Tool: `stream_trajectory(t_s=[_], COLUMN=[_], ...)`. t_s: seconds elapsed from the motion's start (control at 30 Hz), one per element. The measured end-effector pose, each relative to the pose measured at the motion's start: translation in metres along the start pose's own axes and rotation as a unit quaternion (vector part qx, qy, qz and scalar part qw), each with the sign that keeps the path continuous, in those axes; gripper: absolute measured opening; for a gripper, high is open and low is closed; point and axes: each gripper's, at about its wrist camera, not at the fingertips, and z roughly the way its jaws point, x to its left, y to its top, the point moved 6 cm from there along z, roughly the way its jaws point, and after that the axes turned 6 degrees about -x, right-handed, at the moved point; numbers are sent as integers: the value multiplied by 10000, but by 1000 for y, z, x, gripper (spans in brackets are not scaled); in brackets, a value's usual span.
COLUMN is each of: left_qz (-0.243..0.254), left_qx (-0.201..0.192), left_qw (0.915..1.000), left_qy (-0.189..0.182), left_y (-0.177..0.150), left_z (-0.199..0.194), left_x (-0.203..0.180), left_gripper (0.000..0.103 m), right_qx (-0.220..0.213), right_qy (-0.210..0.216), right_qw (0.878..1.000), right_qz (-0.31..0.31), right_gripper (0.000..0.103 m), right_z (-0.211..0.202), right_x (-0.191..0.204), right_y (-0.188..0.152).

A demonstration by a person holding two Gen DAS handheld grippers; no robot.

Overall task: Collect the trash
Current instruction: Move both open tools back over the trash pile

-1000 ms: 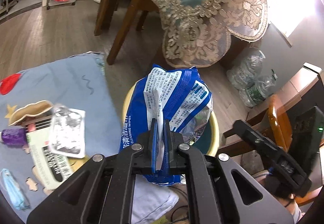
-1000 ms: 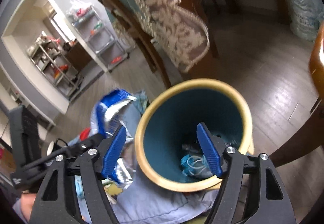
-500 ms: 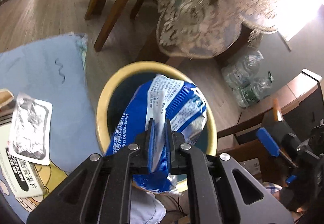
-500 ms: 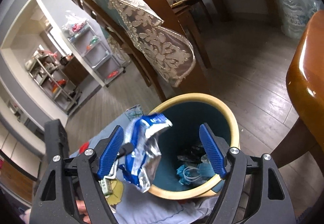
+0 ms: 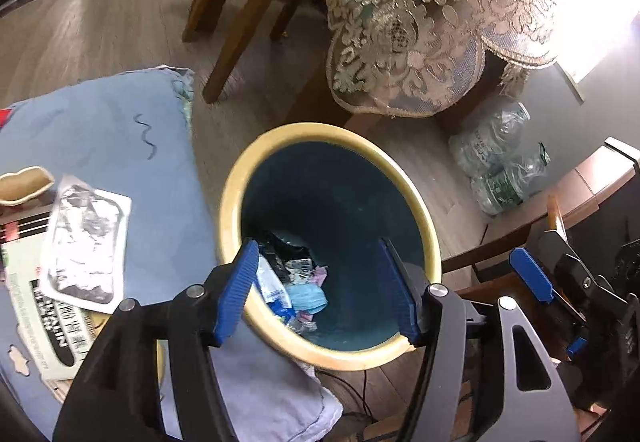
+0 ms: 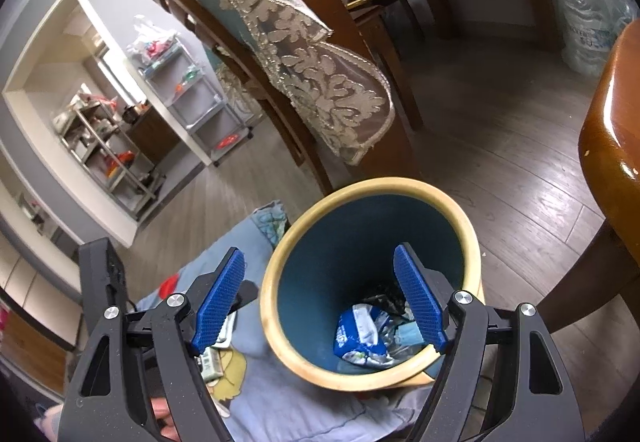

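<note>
A teal bin with a cream rim (image 5: 236,186) (image 6: 474,242) stands on the floor beside a blue cloth. The blue wipes packet (image 6: 358,334) (image 5: 272,288) lies inside it among other trash. My left gripper (image 5: 320,290) is open and empty just above the bin's mouth. My right gripper (image 6: 320,302) is open and empty over the bin's near rim; it also shows in the left wrist view (image 5: 532,278). On the cloth lie a silver foil wrapper (image 5: 86,242) and a green-white box (image 5: 48,322).
A blue cloth (image 5: 112,130) covers the low surface at left. A wooden chair with a lace cover (image 6: 304,74) stands behind the bin. Water bottles (image 5: 496,158) lie on the wooden floor at right. A wooden table edge (image 6: 612,146) is at far right.
My left gripper has opened and let go of the blue wipes packet, which has dropped into the bin. The right gripper stayed open and drew back a little.
</note>
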Motion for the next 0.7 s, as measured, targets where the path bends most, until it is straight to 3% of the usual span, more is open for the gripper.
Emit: stream_trajectory(t_s=[0.4, 0.7], left_qz=[242, 179], left_qx=[-279, -425], left_qw=[9978, 9947], left_qy=[555, 915], left_y=[3, 2], left_z=[-54, -89], left_x=[37, 73], left_gripper=[72, 74], right_qx=[141, 290], right_qy=[106, 216], right_qw=[9997, 9984], right_qz=[-196, -429], right_gripper=[83, 85], right_z=[7, 12], right_x=[14, 31], right_y=[-8, -18])
